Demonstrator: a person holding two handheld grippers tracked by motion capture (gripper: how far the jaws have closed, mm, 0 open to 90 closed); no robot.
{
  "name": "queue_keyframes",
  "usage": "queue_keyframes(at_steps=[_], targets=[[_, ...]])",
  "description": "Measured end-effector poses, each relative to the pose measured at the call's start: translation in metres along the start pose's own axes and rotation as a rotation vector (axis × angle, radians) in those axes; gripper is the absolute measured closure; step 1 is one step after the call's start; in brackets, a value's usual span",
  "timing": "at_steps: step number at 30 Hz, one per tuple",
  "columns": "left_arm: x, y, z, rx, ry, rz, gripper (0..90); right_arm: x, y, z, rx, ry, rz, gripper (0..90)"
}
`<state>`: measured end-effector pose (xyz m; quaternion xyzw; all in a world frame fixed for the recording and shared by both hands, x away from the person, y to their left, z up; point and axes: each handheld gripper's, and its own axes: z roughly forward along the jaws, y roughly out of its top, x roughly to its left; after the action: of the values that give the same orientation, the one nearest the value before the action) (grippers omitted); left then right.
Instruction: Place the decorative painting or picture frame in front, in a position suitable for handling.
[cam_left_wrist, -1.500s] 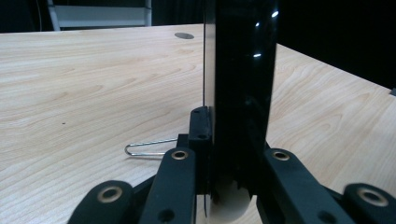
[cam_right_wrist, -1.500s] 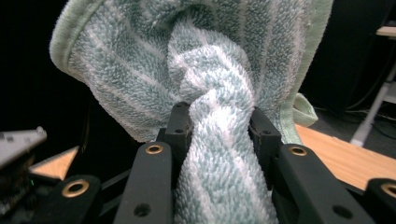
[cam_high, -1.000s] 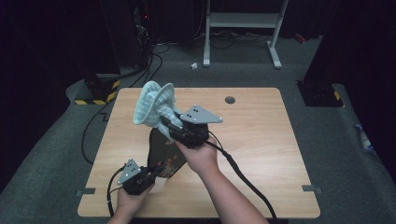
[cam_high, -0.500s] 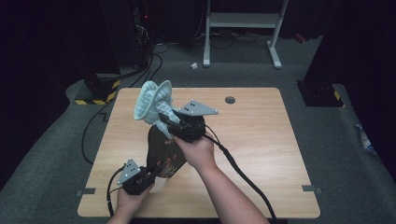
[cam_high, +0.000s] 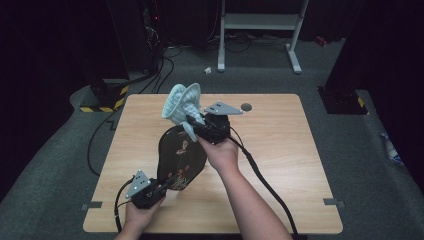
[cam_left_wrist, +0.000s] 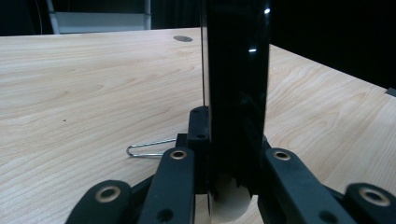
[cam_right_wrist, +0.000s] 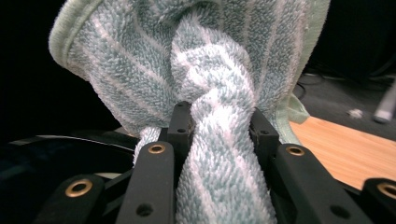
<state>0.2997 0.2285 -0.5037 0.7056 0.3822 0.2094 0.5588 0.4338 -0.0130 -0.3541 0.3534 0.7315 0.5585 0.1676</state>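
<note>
Counting one black plate (cam_high: 181, 155) held on edge near the desk's (cam_high: 280, 150) front left corner, one striped towel (cam_high: 181, 102) above it. Left gripper (cam_high: 159, 187) jaws clamp the plate's rim, right gripper (cam_high: 192, 122) jaws squeeze the towel. Plate pattern's hard to make out.

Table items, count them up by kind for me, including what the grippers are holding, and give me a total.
Black oval plate with flower pattern, held on edge by the left gripper: 1
Light blue striped towel, clamped in the right gripper: 1
Wire clip lying on the table: 1
Total: 3
</note>
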Motion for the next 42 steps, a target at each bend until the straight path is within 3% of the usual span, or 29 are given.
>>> queue_keyframes(at_steps=[5,10,17,21,25,28,32,34,42], targets=[[0.000,0.000,0.000,-0.001,0.003,-0.004,79.6,-0.013,-0.003,0.001,0.016,-0.032,0.025,68.9],[-0.001,0.000,0.001,0.001,0.003,0.000,79.6,-0.007,-0.002,-0.003,-0.005,-0.001,0.033,69.0],[-0.001,0.000,0.001,0.001,0.004,0.003,79.5,0.030,0.008,-0.016,-0.059,0.105,-0.027,69.1],[-0.001,0.000,0.001,0.002,0.005,0.008,79.4,0.053,0.013,-0.018,-0.059,0.166,-0.075,69.0],[0.000,0.000,0.000,0.003,0.006,0.008,79.4,0.066,0.013,-0.015,-0.052,0.175,-0.117,68.8],[0.000,0.000,0.000,0.002,0.004,0.009,79.4,0.063,0.013,-0.014,-0.050,0.171,-0.107,68.8],[0.000,0.000,0.000,0.000,0.004,0.005,79.4,0.048,0.013,-0.011,-0.050,0.153,-0.067,69.3],[0.000,0.000,0.000,0.001,0.003,0.002,79.5,0.041,0.013,-0.010,-0.046,0.122,-0.067,69.6],[-0.001,0.000,0.000,0.001,0.007,0.003,79.4,0.008,0.002,-0.002,-0.018,0.061,0.012,69.6]])
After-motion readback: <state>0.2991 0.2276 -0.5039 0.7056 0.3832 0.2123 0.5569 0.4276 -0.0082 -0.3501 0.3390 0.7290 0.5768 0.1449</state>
